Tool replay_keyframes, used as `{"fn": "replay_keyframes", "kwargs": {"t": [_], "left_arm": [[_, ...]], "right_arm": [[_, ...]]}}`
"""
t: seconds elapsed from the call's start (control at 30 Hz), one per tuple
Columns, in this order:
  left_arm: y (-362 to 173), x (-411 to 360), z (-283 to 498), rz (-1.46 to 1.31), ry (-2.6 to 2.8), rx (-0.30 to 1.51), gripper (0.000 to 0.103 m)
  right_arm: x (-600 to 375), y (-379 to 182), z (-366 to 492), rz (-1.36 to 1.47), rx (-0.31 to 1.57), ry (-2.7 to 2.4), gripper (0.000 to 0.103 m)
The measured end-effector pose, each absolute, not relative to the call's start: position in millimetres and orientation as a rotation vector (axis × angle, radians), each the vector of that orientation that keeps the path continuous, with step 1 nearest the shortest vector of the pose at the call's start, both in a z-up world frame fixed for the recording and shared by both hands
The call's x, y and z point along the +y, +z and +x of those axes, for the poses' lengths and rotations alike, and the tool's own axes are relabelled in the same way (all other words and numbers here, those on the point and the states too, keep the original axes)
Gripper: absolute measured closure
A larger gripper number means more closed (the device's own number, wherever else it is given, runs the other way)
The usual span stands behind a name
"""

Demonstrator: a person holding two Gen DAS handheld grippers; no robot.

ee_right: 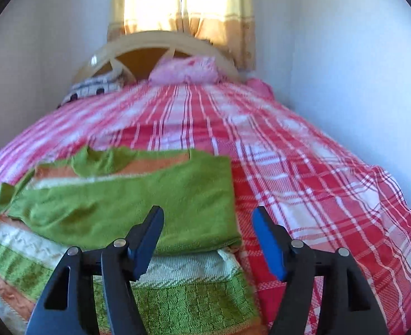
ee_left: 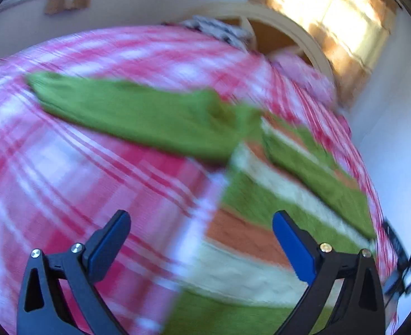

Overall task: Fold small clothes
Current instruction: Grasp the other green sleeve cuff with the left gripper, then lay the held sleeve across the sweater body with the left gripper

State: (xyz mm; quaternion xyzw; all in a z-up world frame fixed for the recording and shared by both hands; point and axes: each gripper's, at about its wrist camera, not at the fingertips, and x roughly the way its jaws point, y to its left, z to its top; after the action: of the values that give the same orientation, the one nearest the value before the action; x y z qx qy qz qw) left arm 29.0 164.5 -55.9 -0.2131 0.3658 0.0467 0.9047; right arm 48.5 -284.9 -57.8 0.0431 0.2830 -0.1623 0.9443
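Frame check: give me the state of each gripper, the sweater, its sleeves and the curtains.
Left gripper: open, empty.
Right gripper: open, empty.
Sweater: flat on the bed, partly folded.
Right sleeve: folded across the body.
Left sleeve: stretched out sideways.
Curtains: drawn, sunlit.

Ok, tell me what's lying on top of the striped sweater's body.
One green sleeve is folded across the striped sweater. It hides the chest; green, cream and orange bands show around it. The other sleeve stretches out onto the plaid bedspread.
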Motion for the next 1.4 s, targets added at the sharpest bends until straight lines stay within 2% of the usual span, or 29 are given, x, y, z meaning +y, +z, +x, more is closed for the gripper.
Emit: {"fn": "replay_keyframes", "kwargs": {"t": [0.2, 0.33, 0.37, 0.47, 0.8, 0.83, 0.87, 0.9, 0.93, 0.97, 1.0, 1.23, 1.4], "left_arm": [[-30, 289, 30, -0.58, 0.325, 0.605, 0.0], [-51, 352, 46, -0.758, 0.402, 0.625, 0.002], [-59, 364, 51, -0.797, 0.417, 0.636, 0.006], [-80, 381, 65, -0.851, 0.444, 0.672, 0.015], [-85, 378, 109, -0.829, 0.387, 0.656, 0.024], [-84, 376, 110, -0.818, 0.399, 0.654, 0.026], [-83, 374, 111, -0.796, 0.41, 0.656, 0.036], [-82, 371, 112, -0.767, 0.413, 0.666, 0.053], [-83, 368, 115, -0.732, 0.406, 0.685, 0.063], [-85, 367, 117, -0.715, 0.392, 0.696, 0.086], [-88, 365, 121, -0.701, 0.362, 0.714, 0.094], [-60, 335, 122, -0.558, 0.349, 0.645, 0.094], [-3, 251, 128, -0.393, 0.171, 0.566, 0.094]], "right_arm": [[-281, -59, 50, 0.08, 0.591, -0.327, 0.036], [-284, -62, 52, 0.09, 0.608, -0.329, 0.036], [-284, -63, 53, 0.091, 0.61, -0.33, 0.036], [-284, -64, 54, 0.087, 0.62, -0.333, 0.036], [-286, -68, 59, 0.089, 0.656, -0.339, 0.036], [-287, -69, 59, 0.091, 0.657, -0.339, 0.036], [-287, -69, 59, 0.093, 0.657, -0.339, 0.036], [-287, -69, 59, 0.093, 0.657, -0.339, 0.036], [-287, -69, 59, 0.093, 0.659, -0.339, 0.036], [-288, -69, 59, 0.095, 0.661, -0.338, 0.036], [-288, -69, 59, 0.097, 0.664, -0.338, 0.036], [-290, -71, 60, 0.111, 0.668, -0.338, 0.036], [-292, -71, 59, 0.119, 0.666, -0.339, 0.036]]}}
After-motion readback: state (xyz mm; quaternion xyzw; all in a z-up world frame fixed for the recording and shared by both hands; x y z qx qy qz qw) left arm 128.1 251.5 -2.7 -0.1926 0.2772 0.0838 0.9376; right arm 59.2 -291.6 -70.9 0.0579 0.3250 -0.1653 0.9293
